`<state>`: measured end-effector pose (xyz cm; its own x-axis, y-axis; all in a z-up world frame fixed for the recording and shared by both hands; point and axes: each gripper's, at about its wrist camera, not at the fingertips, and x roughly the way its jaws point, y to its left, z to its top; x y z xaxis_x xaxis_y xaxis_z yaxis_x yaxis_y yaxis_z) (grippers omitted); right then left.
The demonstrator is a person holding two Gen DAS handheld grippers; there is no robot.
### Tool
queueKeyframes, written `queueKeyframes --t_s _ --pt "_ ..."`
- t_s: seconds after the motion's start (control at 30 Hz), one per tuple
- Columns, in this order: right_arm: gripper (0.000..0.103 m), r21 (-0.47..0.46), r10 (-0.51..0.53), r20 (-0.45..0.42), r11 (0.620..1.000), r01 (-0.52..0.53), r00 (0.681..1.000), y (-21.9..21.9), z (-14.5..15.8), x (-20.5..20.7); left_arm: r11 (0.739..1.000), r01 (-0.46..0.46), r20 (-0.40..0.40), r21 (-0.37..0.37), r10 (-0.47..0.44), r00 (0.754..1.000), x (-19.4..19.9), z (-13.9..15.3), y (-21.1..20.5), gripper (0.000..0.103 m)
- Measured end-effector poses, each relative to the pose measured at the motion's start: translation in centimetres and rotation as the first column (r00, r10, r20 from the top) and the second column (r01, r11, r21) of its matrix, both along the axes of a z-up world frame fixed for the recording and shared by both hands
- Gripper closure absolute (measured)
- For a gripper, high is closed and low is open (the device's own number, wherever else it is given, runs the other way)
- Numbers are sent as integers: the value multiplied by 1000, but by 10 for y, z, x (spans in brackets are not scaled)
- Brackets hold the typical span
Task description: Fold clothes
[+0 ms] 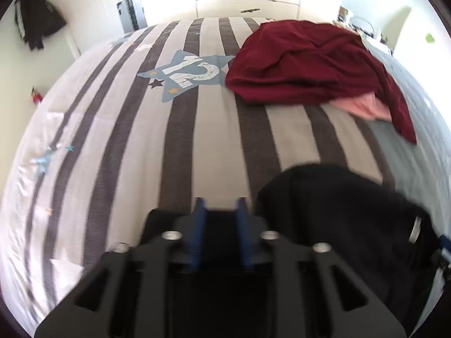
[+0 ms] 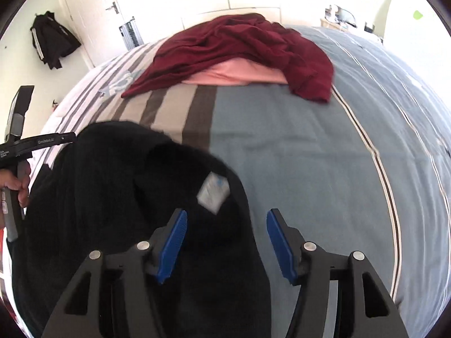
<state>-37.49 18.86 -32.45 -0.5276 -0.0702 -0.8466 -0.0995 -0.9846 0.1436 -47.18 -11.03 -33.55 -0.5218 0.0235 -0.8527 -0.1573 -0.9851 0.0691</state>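
A black garment (image 1: 338, 211) lies bunched on the near part of the bed, its white label (image 2: 212, 191) facing up. My left gripper (image 1: 221, 205) hangs open just left of it, over the striped cover (image 1: 214, 140), with nothing between its blue pads. My right gripper (image 2: 227, 219) stands open over the garment's right edge; the cloth lies under the gap and the pads do not press on it. A dark red garment (image 2: 239, 45) is heaped at the far side, over a pink one (image 2: 236, 74). A hand (image 2: 14, 186) holds the left tool at the left edge.
The bed cover is striped grey and white on the left and plain blue (image 2: 296, 155) on the right. A black jacket (image 2: 53, 39) hangs on the wall beside a white door (image 2: 87, 8). A grey crate (image 1: 132, 11) stands beyond the bed. Bedside clutter (image 1: 358, 25) sits far right.
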Motion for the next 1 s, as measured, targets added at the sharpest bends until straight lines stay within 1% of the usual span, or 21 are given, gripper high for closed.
queueKeyframes --t_s 0.03,0.07,0.1,0.17,0.2,0.27,0.33,0.4,0.43,0.47,0.5,0.53,0.57,0.6,0.63,0.67,0.73,0.8,0.9,0.97,1.0 --pt "48 -2 -18 16 1000 18 1000 3 -3 14 1000 8 3 -12 -8 1000 6 -1 -8 40" --pt "48 -4 -37 31 999 37 999 7 -5 29 999 6 9 -31 -5 1000 7 -2 -15 33" --pt "48 -9 -58 47 998 59 997 10 -3 50 999 10 18 -35 -9 1000 7 -4 -21 24" --pt "48 -31 -112 87 993 115 990 16 -4 86 999 21 37 -36 -20 999 7 -7 -33 23" --pt "48 -33 -134 120 990 138 984 16 -8 100 999 32 60 -43 -30 998 3 -11 -34 23" --pt "48 -18 -144 144 989 148 979 10 -11 121 996 60 96 -70 -53 994 0 -20 -34 22" --pt "48 -27 -161 176 985 168 971 3 -16 139 992 97 175 -80 -82 981 4 -35 -34 21" --pt "48 -42 -169 210 983 181 963 -6 -23 152 986 134 197 -96 -113 974 9 -46 -27 21" --pt "48 -50 -168 227 982 184 959 -11 -27 157 985 137 186 -110 -115 976 12 -48 -24 24" --pt "48 -36 -164 239 983 177 957 -18 -32 158 985 144 187 -90 -125 974 14 -49 -22 31" --pt "48 -23 -160 250 985 171 955 -24 -37 158 986 153 191 -63 -138 972 17 -50 -21 48" --pt "48 -12 -156 260 986 165 953 -29 -42 159 986 156 187 -52 -144 972 18 -48 -21 59" --pt "54 -17 -159 252 986 168 955 -31 -42 157 987 158 182 -42 -148 972 20 -45 -21 67" --pt "63 -22 -159 244 985 170 957 -33 -42 155 988 151 170 -35 -143 975 21 -40 -23 92" --pt "84 -26 -148 234 987 158 961 -33 -40 151 990 142 156 -28 -136 978 23 -35 -26 93" --pt "96 -15 -147 228 988 154 962 -31 -38 147 993 117 133 -11 -115 984 25 -25 -33 94" --pt "98 8 -146 216 989 148 965 -26 -34 140 998 64 85 29 -66 994 31 -4 -47 95" --pt "98 54 -180 189 984 172 965 -9 -26 131 997 4 46 72 -8 999 42 20 -62 95" --pt "98 147 -248 143 963 227 958 40 -11 107 992 -36 4 118 36 999 61 55 -74 95" --pt "98 194 -261 108 952 237 959 77 0 80 987 -68 1 149 68 998 72 71 -78 95" --pt "98 237 -265 79 941 240 961 95 7 63 983 -85 -4 162 87 996 75 77 -81 95"
